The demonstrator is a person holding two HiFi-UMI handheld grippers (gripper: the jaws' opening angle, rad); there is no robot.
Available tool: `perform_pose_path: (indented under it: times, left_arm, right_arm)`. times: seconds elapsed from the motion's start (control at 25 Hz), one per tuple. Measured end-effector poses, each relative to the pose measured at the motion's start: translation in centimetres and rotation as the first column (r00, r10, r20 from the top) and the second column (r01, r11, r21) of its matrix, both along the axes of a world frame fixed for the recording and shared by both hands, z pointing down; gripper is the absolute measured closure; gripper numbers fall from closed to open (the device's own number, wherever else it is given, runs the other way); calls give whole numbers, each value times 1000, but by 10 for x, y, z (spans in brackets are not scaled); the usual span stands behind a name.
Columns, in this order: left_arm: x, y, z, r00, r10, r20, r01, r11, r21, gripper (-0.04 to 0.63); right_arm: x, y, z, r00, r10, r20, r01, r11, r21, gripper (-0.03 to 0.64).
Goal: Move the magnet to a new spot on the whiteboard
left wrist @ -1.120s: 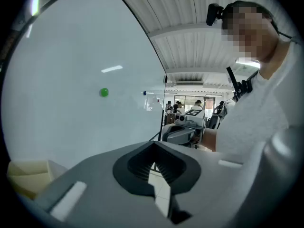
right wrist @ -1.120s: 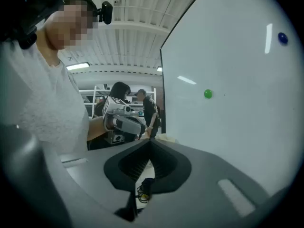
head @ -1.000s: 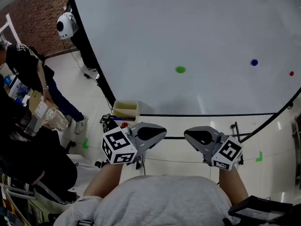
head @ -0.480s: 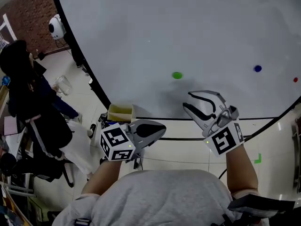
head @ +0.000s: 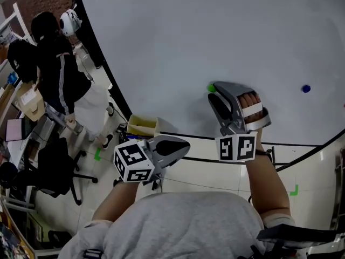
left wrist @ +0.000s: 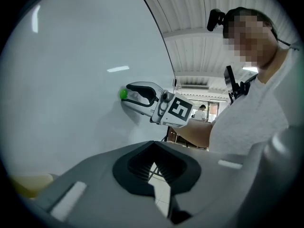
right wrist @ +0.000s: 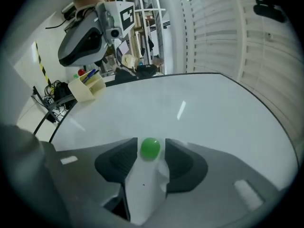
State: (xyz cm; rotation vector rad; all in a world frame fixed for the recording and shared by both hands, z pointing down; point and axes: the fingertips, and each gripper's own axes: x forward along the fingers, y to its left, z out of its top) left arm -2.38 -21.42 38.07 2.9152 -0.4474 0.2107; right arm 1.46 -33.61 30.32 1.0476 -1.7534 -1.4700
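Observation:
A small green magnet (head: 211, 88) sticks to the whiteboard (head: 215, 31) near its lower middle. My right gripper (head: 212, 93) reaches up to it; its jaws are opening and the magnet (right wrist: 150, 148) sits between the two tips with the pads (right wrist: 176, 152) not pressing on it. The left gripper view shows the same meeting of right gripper (left wrist: 126, 95) and magnet (left wrist: 123, 94) from the side. My left gripper (head: 188, 148) hangs low in front of my body, away from the board, jaws together and empty.
A blue magnet (head: 306, 89) sits further right on the board. A yellow tray (head: 143, 126) with pens hangs at the board's lower left edge. People (head: 59, 74) and an office chair (head: 54, 166) stand on the floor at the left.
My right gripper rose from near my body up to the green magnet and its jaws parted around it. The left gripper stayed put. The people at the left shifted.

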Motion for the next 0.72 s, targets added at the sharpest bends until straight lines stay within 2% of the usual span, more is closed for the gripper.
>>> perform_pose_path:
  times: [0.2,0.36,0.56,0.72]
  left_arm:
    - [-4,0,0,1000,-9,-1,9,1000,2,615]
    - [-5,-1,-1,1000,-12,-2,12,1000,6,617]
    - [-3,-1,-1,1000,-10,-6,10,1000,8,616]
    - [-3,0,1,1000,-6,-7,6,1000,7,615]
  right_arm:
    - [-1,-5,4,999,37,9,-37,999,32,449]
    - [-1,-6,11,999,48,16,-48,999,18,502]
    - [-1,-5,7,996,41,77,-34,995,-89,494]
    - [-1,3,6,989,14,150,18,978,-209,492]
